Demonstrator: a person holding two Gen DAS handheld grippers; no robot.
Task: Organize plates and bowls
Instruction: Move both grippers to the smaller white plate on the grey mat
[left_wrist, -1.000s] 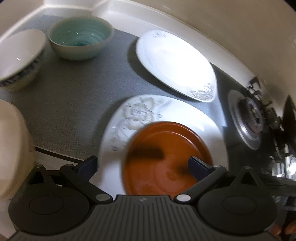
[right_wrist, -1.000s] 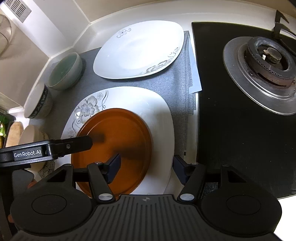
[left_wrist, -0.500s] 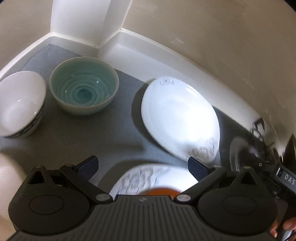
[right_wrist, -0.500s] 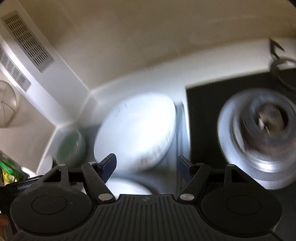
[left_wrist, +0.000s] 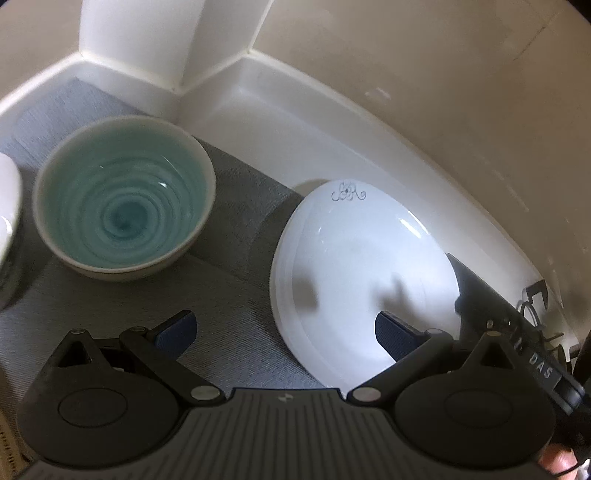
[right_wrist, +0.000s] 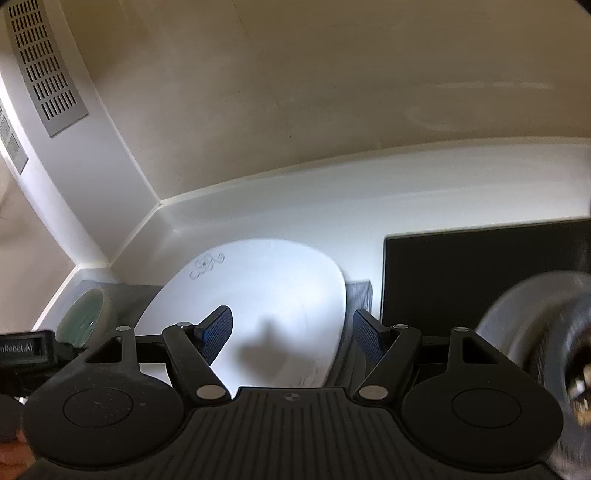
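A white oval plate (left_wrist: 364, 280) with a small grey flower mark lies on the grey mat (left_wrist: 236, 332) by the back wall; it also shows in the right wrist view (right_wrist: 258, 306). A teal-glazed bowl (left_wrist: 123, 197) stands to its left, and shows in the right wrist view (right_wrist: 86, 314). A white bowl (left_wrist: 7, 229) is cut off at the left edge. My left gripper (left_wrist: 282, 330) is open and empty above the plate's left rim. My right gripper (right_wrist: 291, 334) is open and empty above the plate's right half.
A black gas hob (right_wrist: 480, 273) with a metal burner (right_wrist: 535, 332) lies right of the mat. The white counter upstand (left_wrist: 280, 110) and wall close off the back. The right gripper's body (left_wrist: 517, 343) shows at the right of the left wrist view.
Both grippers have moved from over the brown plate on the flowered white plate towards the rear white plate. Those two plates have dropped out of view.
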